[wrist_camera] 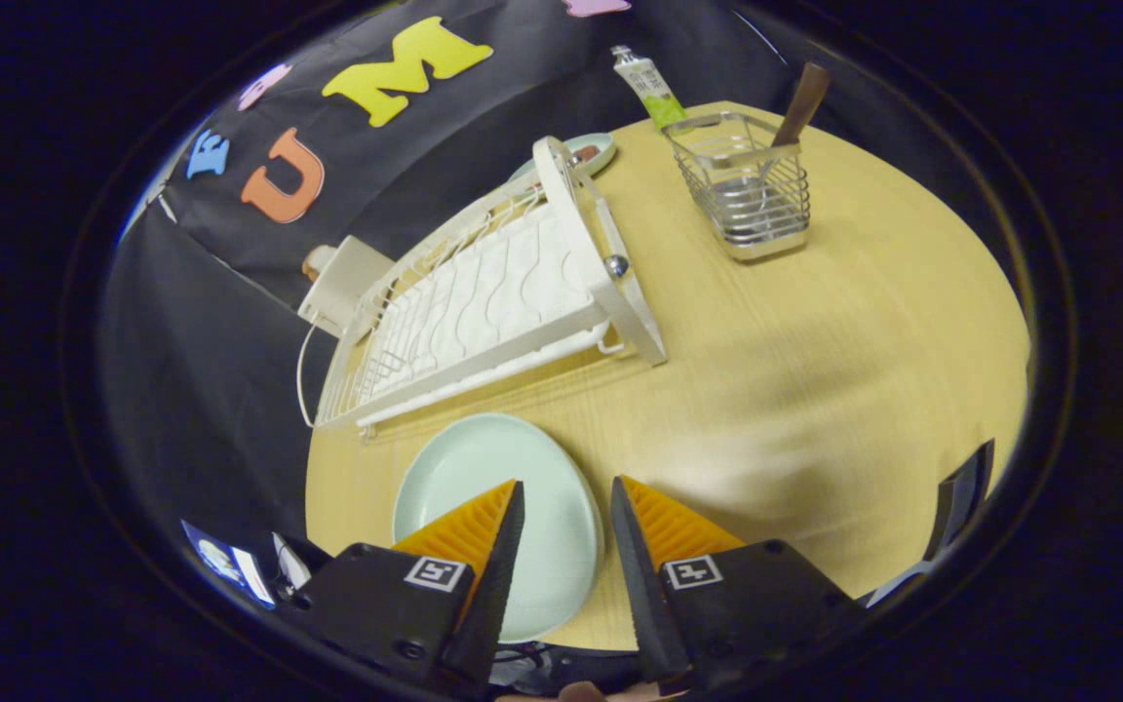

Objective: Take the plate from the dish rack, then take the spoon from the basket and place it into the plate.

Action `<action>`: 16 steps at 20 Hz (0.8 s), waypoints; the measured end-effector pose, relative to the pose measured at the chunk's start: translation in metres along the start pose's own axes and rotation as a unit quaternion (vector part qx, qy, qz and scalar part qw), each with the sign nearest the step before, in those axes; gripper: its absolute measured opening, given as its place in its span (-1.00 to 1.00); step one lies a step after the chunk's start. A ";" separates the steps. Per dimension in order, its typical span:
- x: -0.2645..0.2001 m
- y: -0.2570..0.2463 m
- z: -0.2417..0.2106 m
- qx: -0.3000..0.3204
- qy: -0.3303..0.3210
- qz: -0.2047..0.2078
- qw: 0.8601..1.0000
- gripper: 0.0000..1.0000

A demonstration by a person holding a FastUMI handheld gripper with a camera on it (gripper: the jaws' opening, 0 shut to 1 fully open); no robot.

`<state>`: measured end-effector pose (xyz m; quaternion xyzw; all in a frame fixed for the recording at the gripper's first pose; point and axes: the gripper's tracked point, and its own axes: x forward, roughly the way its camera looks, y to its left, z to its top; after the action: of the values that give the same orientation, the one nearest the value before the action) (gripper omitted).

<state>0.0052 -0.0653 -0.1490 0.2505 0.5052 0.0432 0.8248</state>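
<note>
- Hovering over the near edge of the table [815, 390], our claw [566, 507] has its two fingers spread apart, and we see nothing pinched between them.
- Under the fingers we find the pale green plate [484, 468] lying flat on the table; one finger overlaps its middle, the other sits just past its rim, and the rim passes through the gap between them.
- Just beyond the plate we see the white dish rack [484, 302], its near rail close to the plate's far rim but apart from it.
- Well beyond the fingers, on the far side of the table and beside the rack, we make out the wire basket [747, 190].
- We see the spoon [800, 102] standing tilted in that basket, its brown handle rising above the rim and its bowl down among the wires.
- Behind the basket we notice a tube [649, 88] with a green label lying near the table's far edge.
- At the rack's far end we spot a small pale dish [591, 151], partly hidden by the rack.
- Off the table's edge, next to the rack, we see a white box [342, 283] with a cable.
</note>
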 end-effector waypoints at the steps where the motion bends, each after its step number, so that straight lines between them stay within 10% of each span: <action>1: -0.007 -0.001 0.006 -0.015 -0.020 -0.002 1.000 0.25; 5: -0.041 -0.018 0.033 -0.092 -0.132 -0.031 0.986 0.61; 11: -0.113 -0.062 0.099 -0.206 -0.374 -0.144 0.893 1.00; 16: -0.101 -0.096 0.132 -0.174 -0.419 -0.139 0.880 1.00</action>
<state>0.0511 -0.2301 -0.0628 0.0247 0.1263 -0.0938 0.9872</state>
